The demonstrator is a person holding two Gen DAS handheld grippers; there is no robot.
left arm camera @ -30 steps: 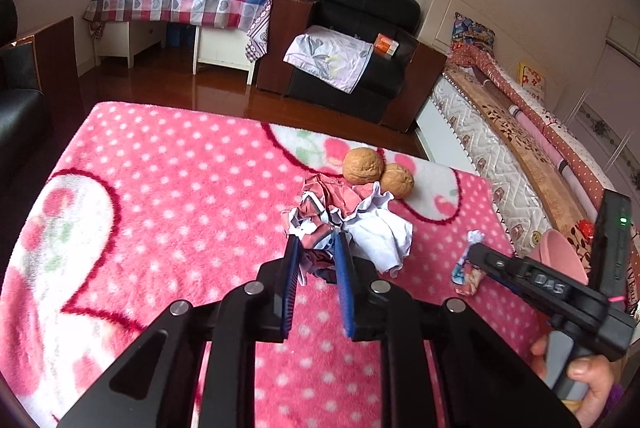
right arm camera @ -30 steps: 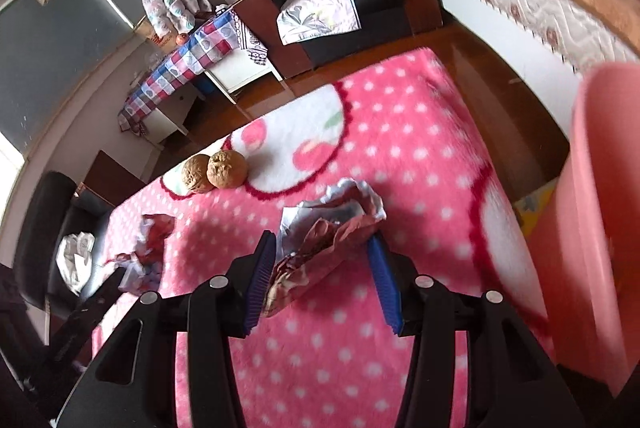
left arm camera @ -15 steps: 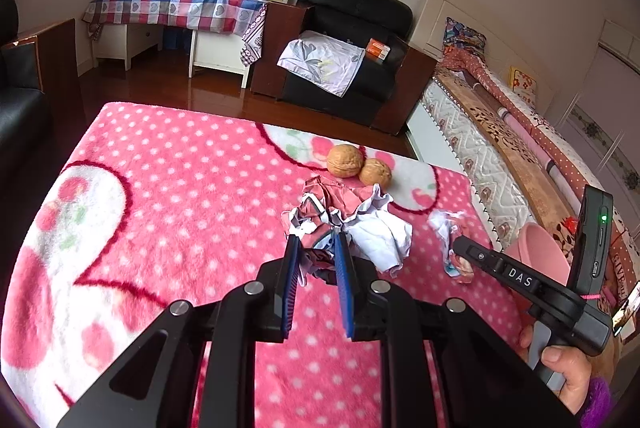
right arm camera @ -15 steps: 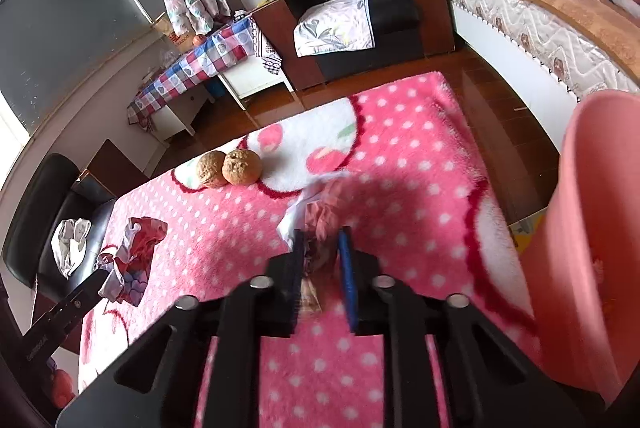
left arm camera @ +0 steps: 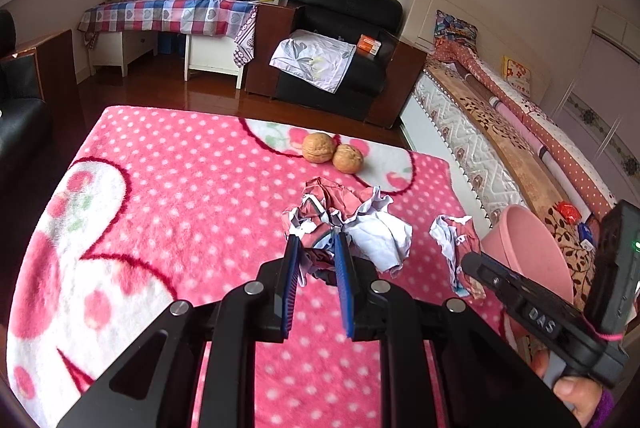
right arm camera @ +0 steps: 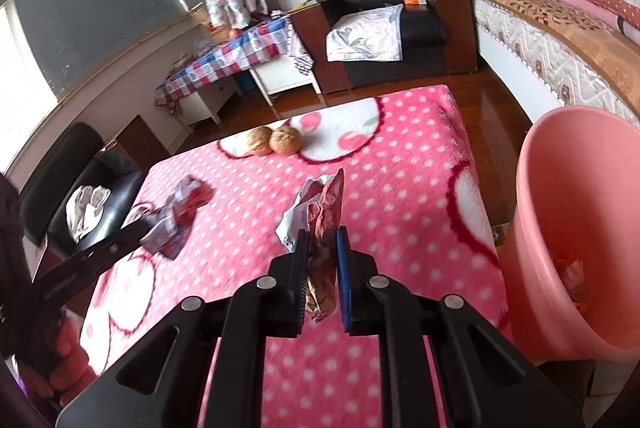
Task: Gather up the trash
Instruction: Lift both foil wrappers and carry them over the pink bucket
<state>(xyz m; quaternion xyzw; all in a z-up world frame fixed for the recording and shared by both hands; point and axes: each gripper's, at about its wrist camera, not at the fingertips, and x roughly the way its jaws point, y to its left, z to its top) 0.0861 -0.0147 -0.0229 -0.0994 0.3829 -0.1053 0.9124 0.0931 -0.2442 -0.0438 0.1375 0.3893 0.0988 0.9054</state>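
Both tongs pinching crumpled wrappers over pink tabletop (left arm camera: 168, 164).
L tongs (left arm camera: 316, 248) grip big wrapper (left arm camera: 344, 212); R tongs (right arm camera: 322, 248) clamp small wrapper (right arm camera: 320, 212) near pink bin (right arm camera: 576, 228); 2 walnuts (left arm camera: 332, 152) at far edge.

A black armchair (left arm camera: 340, 40) stands against the white wall beside a checked-cloth table (left arm camera: 172, 16) on glossy wooden floor (left arm camera: 160, 92)

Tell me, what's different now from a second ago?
The right gripper, open around a crumpled wrapper a second ago, has shut on it and lifted it off the pink blanket, with the pink bin now nearer beside it. The left gripper stayed clamped on its paper wad throughout. The two walnuts have not moved.
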